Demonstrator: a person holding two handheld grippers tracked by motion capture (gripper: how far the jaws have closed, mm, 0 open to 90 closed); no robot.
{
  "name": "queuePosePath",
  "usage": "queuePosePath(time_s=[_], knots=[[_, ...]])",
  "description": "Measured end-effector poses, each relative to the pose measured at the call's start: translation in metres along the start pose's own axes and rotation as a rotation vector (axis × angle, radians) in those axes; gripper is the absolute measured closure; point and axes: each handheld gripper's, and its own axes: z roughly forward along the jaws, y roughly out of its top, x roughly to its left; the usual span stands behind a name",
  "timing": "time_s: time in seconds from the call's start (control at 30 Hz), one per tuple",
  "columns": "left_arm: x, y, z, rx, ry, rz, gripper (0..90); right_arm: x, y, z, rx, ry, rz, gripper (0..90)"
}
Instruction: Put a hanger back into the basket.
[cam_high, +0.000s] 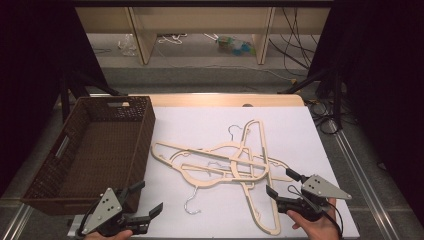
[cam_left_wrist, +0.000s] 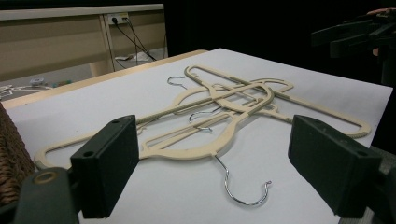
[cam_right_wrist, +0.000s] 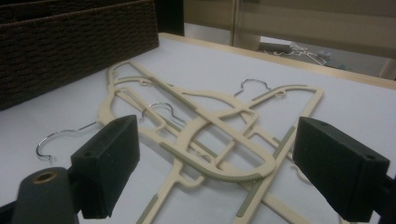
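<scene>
Cream hangers (cam_high: 235, 162) lie tangled mid-worktop (cam_high: 300, 130) on white covering, beside a brown wicker basket (cam_high: 145, 125). Left gripper (cam_high: 142, 200) and right gripper (cam_high: 282, 182) hover near, jaws open, empty. Cables litter the floor (cam_high: 200, 55) beyond.

The counter (cam_high: 320, 135) is white with a pale wood strip along its far edge. Beyond it runs a grey floor (cam_high: 200, 70) strewn with cables (cam_high: 295, 35) and small clutter, under a light wooden bench with 2 legs (cam_high: 142, 35). Black curtains (cam_high: 380, 75) hang at both sides.
</scene>
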Motion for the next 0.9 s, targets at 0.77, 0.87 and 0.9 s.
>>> queuePosePath(time_s=[0.77,0.87,0.9], knots=[[-0.005,-0.001,0.005,0.011,-0.008,-0.014,16.3,0.004,0.009,0.045,0.141,0.204,-0.125,29.7],[-0.005,-0.001,0.005,0.010,-0.009,-0.018,16.3,0.008,0.015,0.063,0.180,0.241,-0.165,31.4],[-0.005,-0.001,0.005,0.010,-0.009,-0.017,16.3,0.009,0.017,0.068,0.200,0.243,-0.182,32.7]])
